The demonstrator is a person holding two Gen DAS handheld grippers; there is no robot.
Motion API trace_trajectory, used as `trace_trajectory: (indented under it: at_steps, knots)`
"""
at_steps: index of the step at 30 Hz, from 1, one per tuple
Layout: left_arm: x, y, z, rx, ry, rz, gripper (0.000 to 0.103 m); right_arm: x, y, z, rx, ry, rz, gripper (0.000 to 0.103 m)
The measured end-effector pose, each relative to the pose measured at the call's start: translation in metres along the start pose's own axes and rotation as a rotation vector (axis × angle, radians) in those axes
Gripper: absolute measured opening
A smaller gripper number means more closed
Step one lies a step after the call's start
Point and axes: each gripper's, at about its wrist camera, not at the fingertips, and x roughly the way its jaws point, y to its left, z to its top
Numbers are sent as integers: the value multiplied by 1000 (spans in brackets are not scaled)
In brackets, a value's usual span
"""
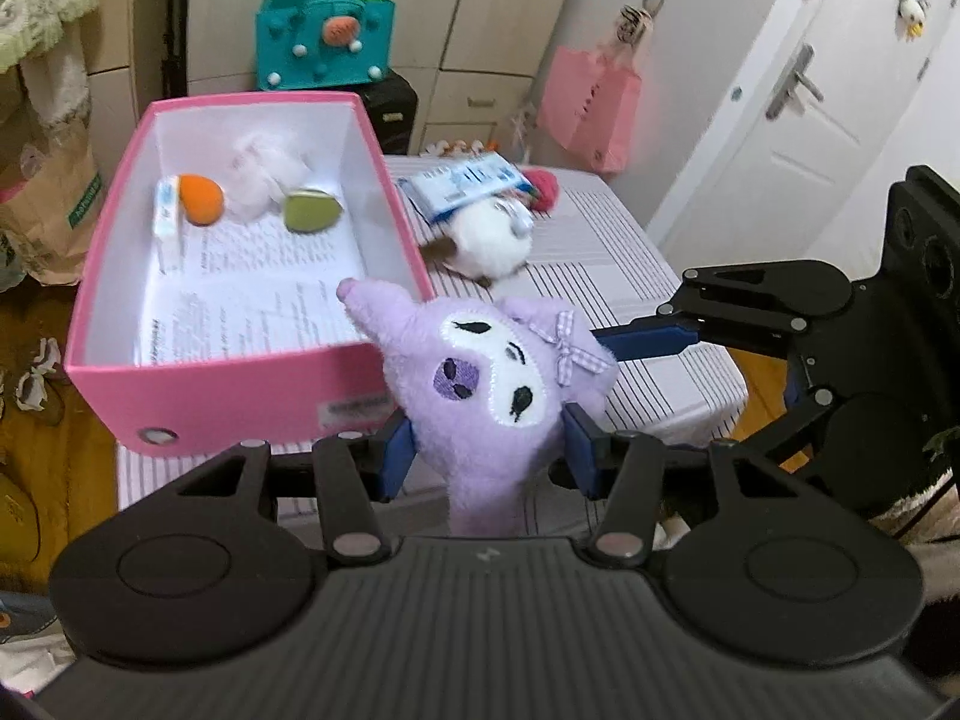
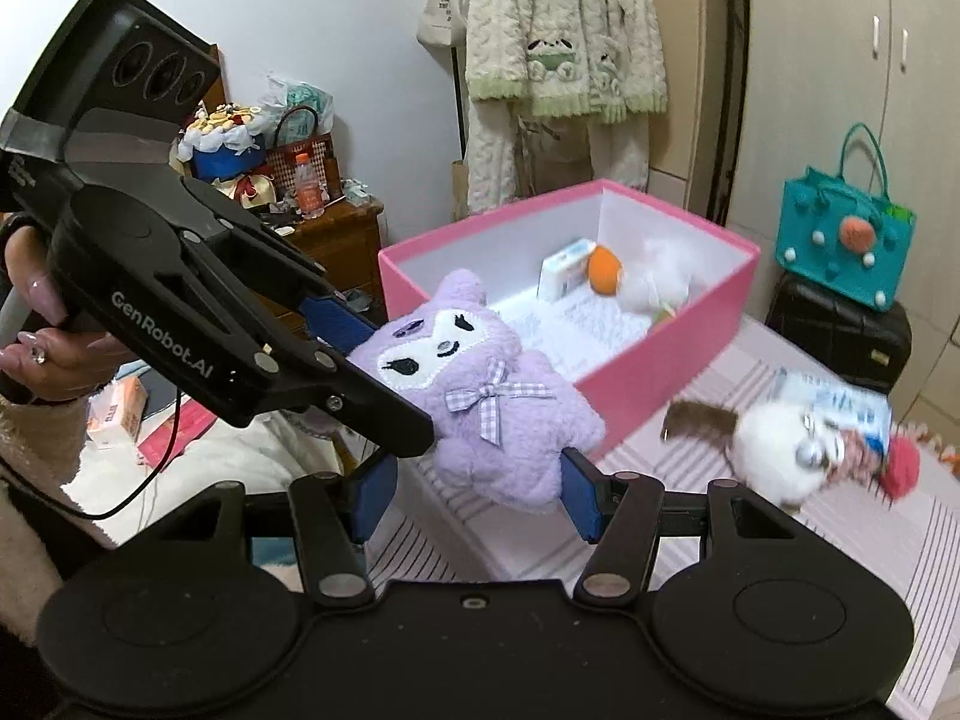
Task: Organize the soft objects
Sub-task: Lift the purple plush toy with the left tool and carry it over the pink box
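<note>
A purple plush toy [image 1: 480,384] with a white face and a checked bow hangs above the striped table [image 1: 630,276], at the near corner of the open pink box [image 1: 228,396]. My left gripper [image 1: 489,456] is shut on its lower body. My right gripper [image 2: 477,495] is shut on the same purple plush toy [image 2: 480,414]; one of its blue fingers [image 1: 648,343] reaches the toy by the bow. Inside the pink box [image 2: 678,348] lie an orange soft piece [image 1: 201,198], a green one [image 1: 312,211], white fluff [image 1: 264,174] and a small pack [image 1: 167,210].
A white plush [image 1: 489,237], a blue-white packet [image 1: 465,183] and a red pom [image 1: 543,189] lie on the table behind the box. A teal bag [image 1: 327,39] sits on a black case. A person's hand [image 2: 36,324] grips the left gripper's handle. A wooden cabinet [image 2: 342,234] stands beyond.
</note>
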Motion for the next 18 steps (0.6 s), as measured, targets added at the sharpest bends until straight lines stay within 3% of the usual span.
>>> trace_trajectory:
  at_steps: [14,18]
  knots:
    - [25,78,62,-134,-89,53,51,60,-32,73,-97,-24,-58,60]
    - [49,101,76,-190,-74,95,49,92,-48,88,-143,17,-55,59]
